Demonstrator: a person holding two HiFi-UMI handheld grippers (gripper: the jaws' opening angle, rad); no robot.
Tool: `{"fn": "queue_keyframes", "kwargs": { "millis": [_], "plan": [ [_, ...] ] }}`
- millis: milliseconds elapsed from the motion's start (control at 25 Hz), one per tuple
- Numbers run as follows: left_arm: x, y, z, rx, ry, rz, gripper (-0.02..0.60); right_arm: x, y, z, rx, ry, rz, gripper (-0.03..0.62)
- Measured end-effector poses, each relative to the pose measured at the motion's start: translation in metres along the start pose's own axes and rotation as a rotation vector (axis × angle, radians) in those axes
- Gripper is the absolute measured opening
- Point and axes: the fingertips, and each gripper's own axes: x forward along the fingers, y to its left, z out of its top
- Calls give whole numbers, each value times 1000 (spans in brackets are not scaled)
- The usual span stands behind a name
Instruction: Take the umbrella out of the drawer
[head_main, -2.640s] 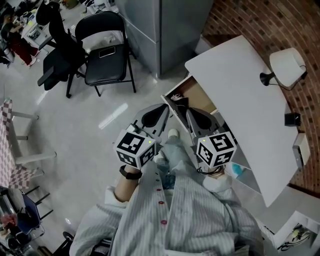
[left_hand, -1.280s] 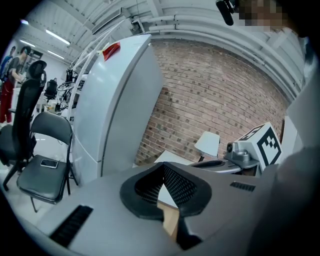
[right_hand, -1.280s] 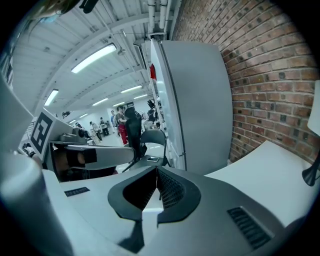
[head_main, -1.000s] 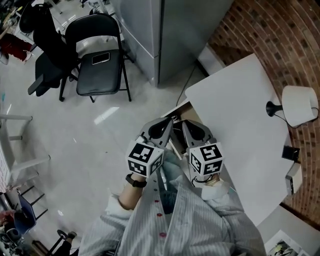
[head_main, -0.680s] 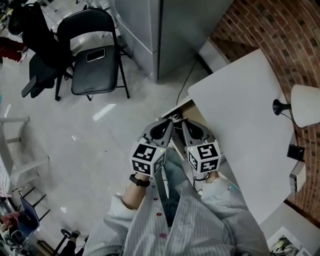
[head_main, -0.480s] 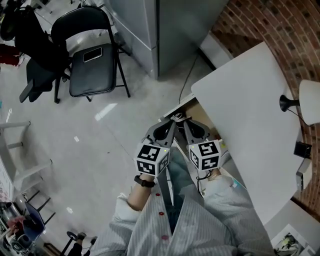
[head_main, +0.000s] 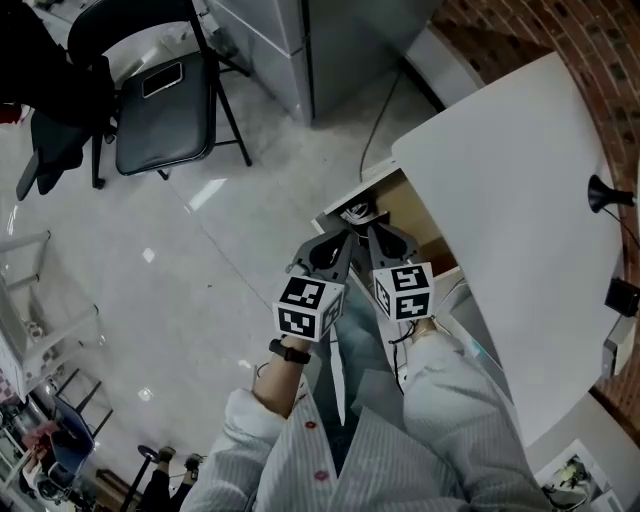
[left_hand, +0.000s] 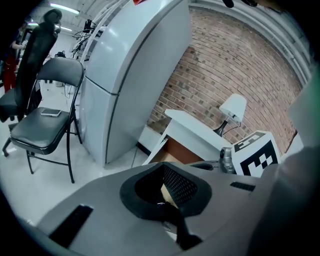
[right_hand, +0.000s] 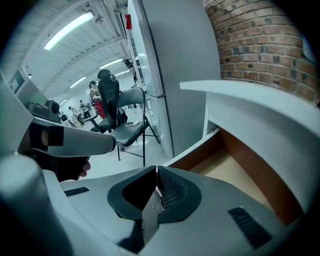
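Head view alone shows the umbrella (head_main: 356, 212), beyond left claw (head_main: 343, 237) and right claw (head_main: 368, 236), both pressed together.

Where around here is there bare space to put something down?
The white desk top is bare from the open wooden drawer across to the black lamp base at its edge. The grey floor between the black folding chair and the drawer is also free. The drawer's front corner is crowded by a dark object.

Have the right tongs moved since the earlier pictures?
Yes. The right tongs have come down toward the open drawer, looking smaller beside the white desk than before.
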Motion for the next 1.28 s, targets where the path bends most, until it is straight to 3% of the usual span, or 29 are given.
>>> {"fn": "queue_keyframes", "kwargs": {
  "millis": [760,880,1000,1080,1280],
  "plan": [
    [40,26,-81,-71,127,14,9,68,-17,-117,-48,254,13,44],
    [43,31,-86,-78,156,28,9,72,-20,-129,-33,294,-2,158],
    [43,35,-88,-89,175,38,9,73,-27,-134,-30,306,-49,182],
    [43,37,-88,-96,179,41,9,75,-32,-140,-30,330,-72,231],
    [41,41,-84,-101,173,44,9,80,-45,-178,4,483,-85,275]
  ]
}}
